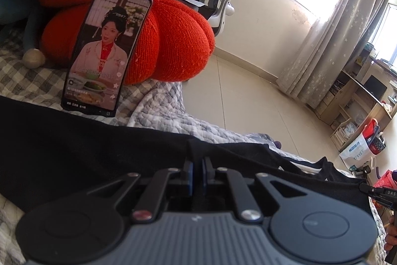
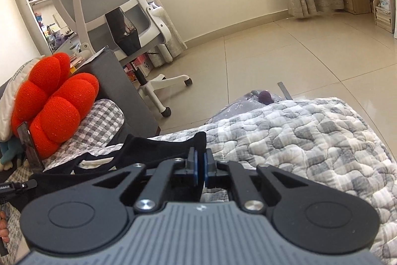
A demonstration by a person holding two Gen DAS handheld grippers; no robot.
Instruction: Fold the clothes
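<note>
Black garment (image 1: pixel 74 140) spread on the bed over a grey checked quilt (image 2: pixel 310 140), its edge near the bed side. Left hand-held gripper (image 1: pixel 197 165) closed, pads pinching a raised fold of the black cloth. Right hand-held gripper (image 2: pixel 200 165) closed too, clamped on the garment's corner edge where it meets the quilt. Phone (image 1: pixel 104 51) with lit screen leans upright against a red knit cushion (image 1: pixel 161 24) behind the garment. Office chair (image 2: pixel 111 4) on tile floor (image 2: pixel 273 54) beyond.

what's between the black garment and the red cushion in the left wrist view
A phone stands propped against the red cushion, on the checked quilt beyond the black garment, in the left wrist view.
</note>
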